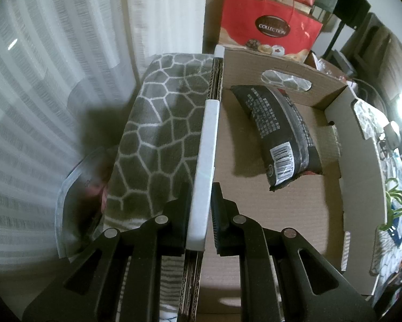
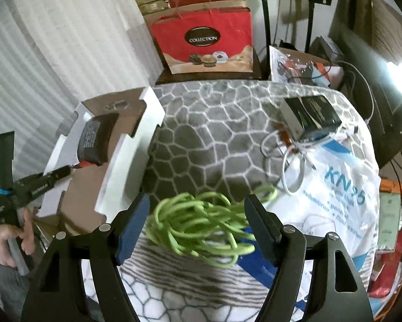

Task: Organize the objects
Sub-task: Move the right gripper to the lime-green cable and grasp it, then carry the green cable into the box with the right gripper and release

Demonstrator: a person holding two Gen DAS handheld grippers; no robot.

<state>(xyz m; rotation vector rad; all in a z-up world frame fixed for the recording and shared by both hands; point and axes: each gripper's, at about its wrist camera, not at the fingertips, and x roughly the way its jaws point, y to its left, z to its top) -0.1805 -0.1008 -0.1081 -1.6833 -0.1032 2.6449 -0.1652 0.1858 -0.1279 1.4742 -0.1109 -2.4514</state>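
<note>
Black plastic fingers of the left gripper (image 1: 201, 214) are closed on the white-edged side wall of an open cardboard box (image 1: 276, 214), pinching the wall between the pads. Inside the box, a black packet (image 1: 281, 136) with a white barcode label lies flat on the cardboard floor, toward the far wall with the cut-out handle. The box sits on a grey blanket with a white honeycomb pattern (image 1: 158, 139); past its far right wall a bit of green cord shows. The right gripper (image 2: 198, 222) is spread wide, and a loose bundle of green cord (image 2: 201, 228) sits between its fingers; the bundle is blurred, and I cannot tell whether either pad touches it. The cord lies on the blanket just beside the box's near wall, with a white KN95 bag (image 2: 343, 187) to its right. Farther off on the blanket are a coiled white cable (image 2: 292, 161) and a small dark box (image 2: 311, 115). A red gift bag marked COLLECTION (image 2: 203, 43) stands behind.
</note>
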